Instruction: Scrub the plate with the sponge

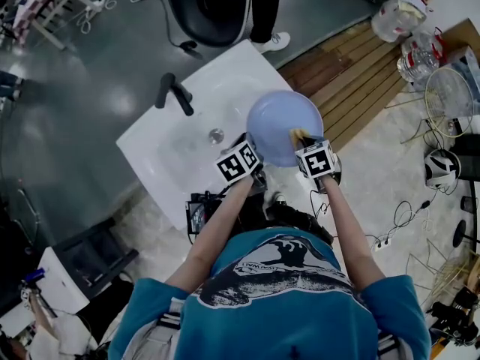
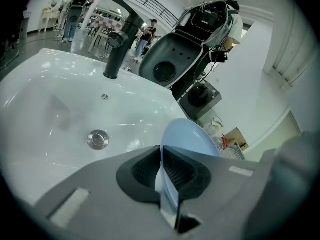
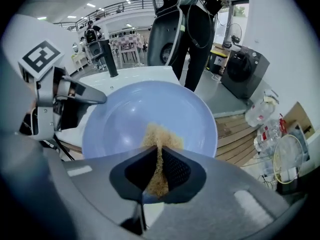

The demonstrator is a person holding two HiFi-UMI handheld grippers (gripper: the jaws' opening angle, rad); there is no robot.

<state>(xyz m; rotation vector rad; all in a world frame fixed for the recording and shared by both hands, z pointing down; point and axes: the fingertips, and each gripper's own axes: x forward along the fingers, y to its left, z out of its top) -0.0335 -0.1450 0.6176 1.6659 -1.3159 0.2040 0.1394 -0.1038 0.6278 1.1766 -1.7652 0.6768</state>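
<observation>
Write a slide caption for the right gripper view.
Right gripper pinches a tan sponge against the blue plate, held at its rim by the left gripper.

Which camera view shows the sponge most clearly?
The right gripper view: the tan sponge fills the centre, pinched in the right tool against the plate. The head view shows only a tan bit at the plate's edge. The left gripper view does not show it.

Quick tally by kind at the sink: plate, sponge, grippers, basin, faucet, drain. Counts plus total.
light blue round plate: 1
tan scrubbing sponge: 1
handheld grippers: 2 (left gripper shut on the plate's rim, right gripper shut on the sponge)
white ceramic sink basin: 1
black faucet: 1
round metal drain: 1
Total: 7
</observation>
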